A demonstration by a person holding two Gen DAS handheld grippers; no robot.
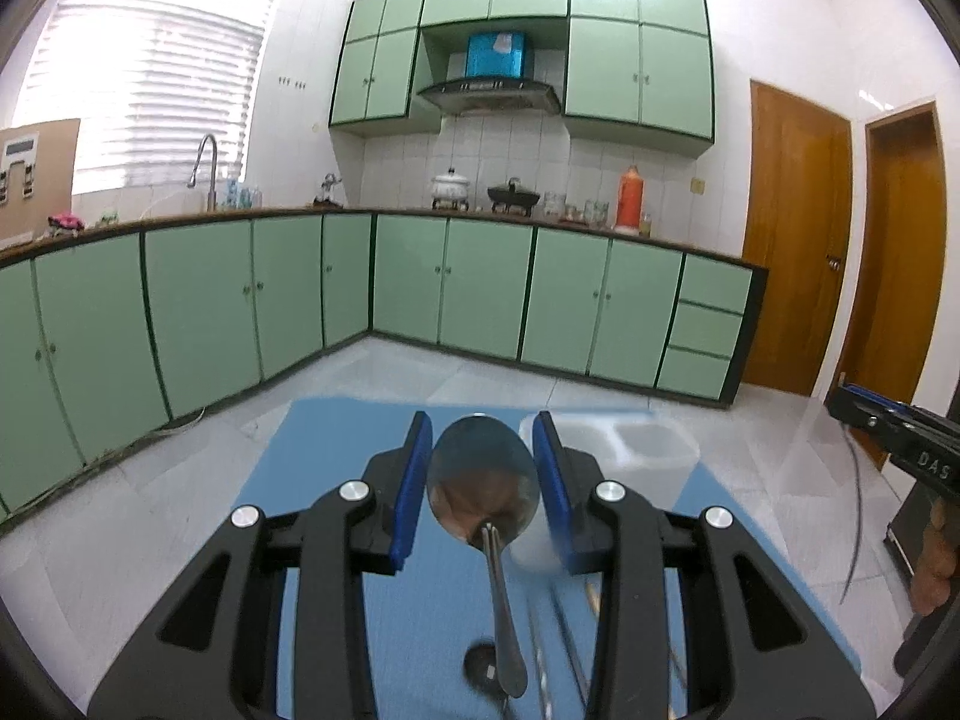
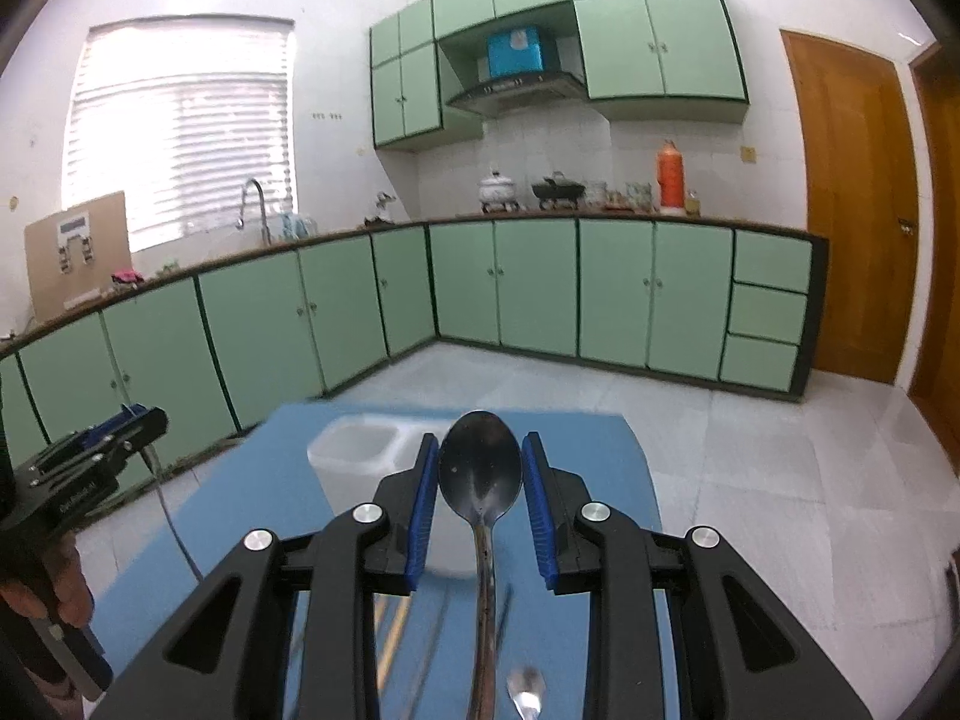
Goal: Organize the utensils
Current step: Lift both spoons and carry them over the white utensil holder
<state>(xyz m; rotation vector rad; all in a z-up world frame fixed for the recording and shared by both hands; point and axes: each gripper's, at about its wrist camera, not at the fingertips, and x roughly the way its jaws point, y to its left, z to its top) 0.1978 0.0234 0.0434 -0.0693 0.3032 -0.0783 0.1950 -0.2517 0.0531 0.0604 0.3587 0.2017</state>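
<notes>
Blurred utensils (image 1: 558,630) under the left tongs (image 1: 482,462) run off the bottom edge

green cabinets (image 1: 198,294) line white walls; bright blinded window (image 1: 162,84); wooden door (image 2: 852,210); pale tiled floor (image 2: 750,456).

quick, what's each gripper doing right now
Left gripper: shut on a spoon, bowl up.
Right gripper: shut on a second spoon, bowl up.

1. Two grippers are seen, left (image 1: 482,462) and right (image 2: 480,480).
2. Two held spoons are counted, one (image 1: 483,477) per gripper, the other (image 2: 480,468) darker.
3. One two-compartment container (image 2: 360,450) is seen.
4. One small spoon (image 2: 526,690) lies lower centre.
</notes>
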